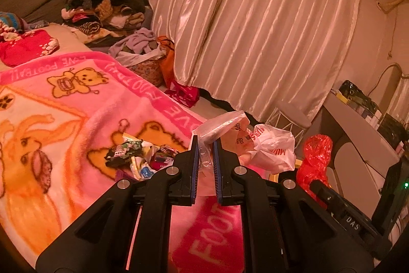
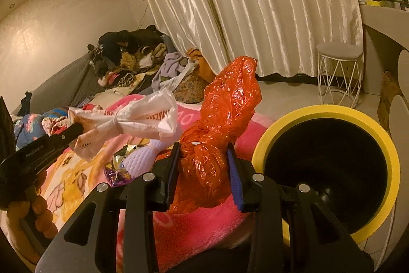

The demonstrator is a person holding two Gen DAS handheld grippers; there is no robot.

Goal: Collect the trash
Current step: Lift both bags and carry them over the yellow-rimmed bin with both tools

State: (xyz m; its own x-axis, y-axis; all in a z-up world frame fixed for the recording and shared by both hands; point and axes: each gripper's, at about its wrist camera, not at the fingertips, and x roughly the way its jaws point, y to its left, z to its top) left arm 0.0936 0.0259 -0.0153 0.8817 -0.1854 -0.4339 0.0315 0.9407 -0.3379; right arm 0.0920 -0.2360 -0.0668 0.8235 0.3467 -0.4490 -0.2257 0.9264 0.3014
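Grippers: 2 are seen, 1 in each hand.
Left gripper (image 1: 205,152): its jaws are pressed nearly together on the white plastic bag (image 1: 265,145), which is pinched by a thin fold and held up above the blanket's right edge.
Right gripper (image 2: 203,163): its jaws are clamped on the red plastic bag (image 2: 227,104) at its knotted neck, and the bag is held just left of the bin.
White plastic bag: 1 is counted; it is tied round the middle and carries red print.
Red plastic bag: 1 is counted; its loose top stands upward above the pads.
Bin (image 2: 386,145): 1 is counted, black inside with a yellow rim, placed on the floor at the near right of the bed.
Loose wrappers (image 1: 135,157): 1 small heap is left on the blanket, near the left gripper and to its left; the number of pieces cannot be told.
Blanket (image 1: 76,106): 1 is spread over the bed, pink with bear figures.
Clothes pile (image 1: 102,1): 1 heap is seen at the far end of the bed.
Curtain (image 1: 255,17): 1 pale pleated drape is hung along the far wall.
Stool (image 2: 340,68): 1 is stood on the floor at the far right, before the curtain.
Hand (image 2: 38,211): 1 is seen, wrapped round the left gripper's handle.
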